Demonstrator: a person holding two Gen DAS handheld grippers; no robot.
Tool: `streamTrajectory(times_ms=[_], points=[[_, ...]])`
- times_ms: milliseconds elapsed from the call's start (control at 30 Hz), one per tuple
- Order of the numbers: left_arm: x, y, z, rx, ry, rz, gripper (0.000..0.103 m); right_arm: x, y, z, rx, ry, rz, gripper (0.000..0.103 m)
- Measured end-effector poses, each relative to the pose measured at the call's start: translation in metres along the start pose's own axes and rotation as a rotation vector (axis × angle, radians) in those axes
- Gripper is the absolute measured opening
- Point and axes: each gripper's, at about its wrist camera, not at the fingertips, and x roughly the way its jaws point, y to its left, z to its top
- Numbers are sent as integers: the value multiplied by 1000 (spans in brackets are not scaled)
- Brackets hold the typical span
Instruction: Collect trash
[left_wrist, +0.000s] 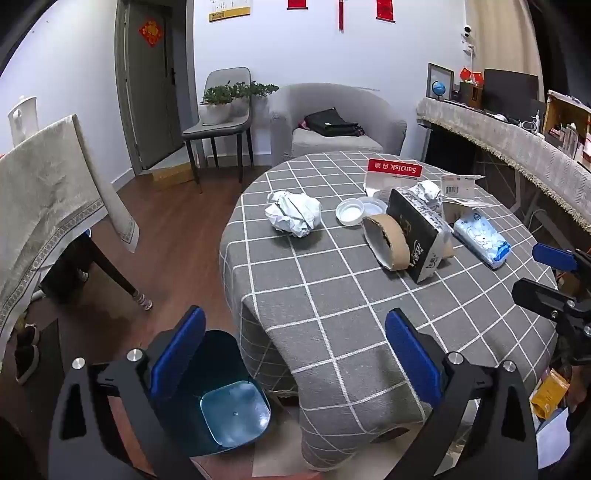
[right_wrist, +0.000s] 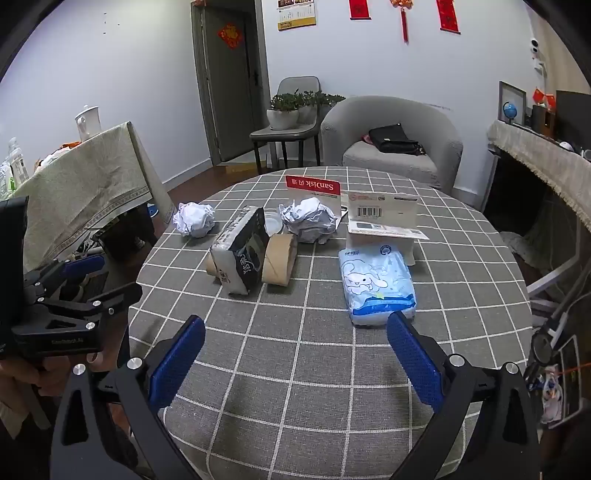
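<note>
Left gripper (left_wrist: 295, 347) gapes at the table (left_wrist: 332, 295) edge; right gripper (right_wrist: 295, 354) gapes over bare cloth.

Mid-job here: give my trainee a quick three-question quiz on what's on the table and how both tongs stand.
1. True or false: the left tongs hold a crumpled paper ball.
2. What stands on the floor beside the table, below the left tongs?
A. blue bin
B. cardboard crate
C. bucket of water
3. Which item lies closest ahead of the right tongs?

Key:
1. False; both tongs are open and empty.
2. A
3. The blue tissue pack.
</note>
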Motion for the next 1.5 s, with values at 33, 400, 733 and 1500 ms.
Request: streamTrajectory(times_ms=[33, 400, 733, 1500], points=[[0, 0, 0, 3, -2, 0, 99, 0, 0, 0, 1, 0, -2, 99], [0, 2, 1, 4, -22, 11, 99, -2, -3, -1, 11, -12, 12, 99], [1, 0, -1, 4, -16, 11, 99, -2, -1, 0, 7, -13, 12, 99], [1, -1, 0, 0, -19, 12, 99, 0, 2, -1, -2, -8, 12, 99]])
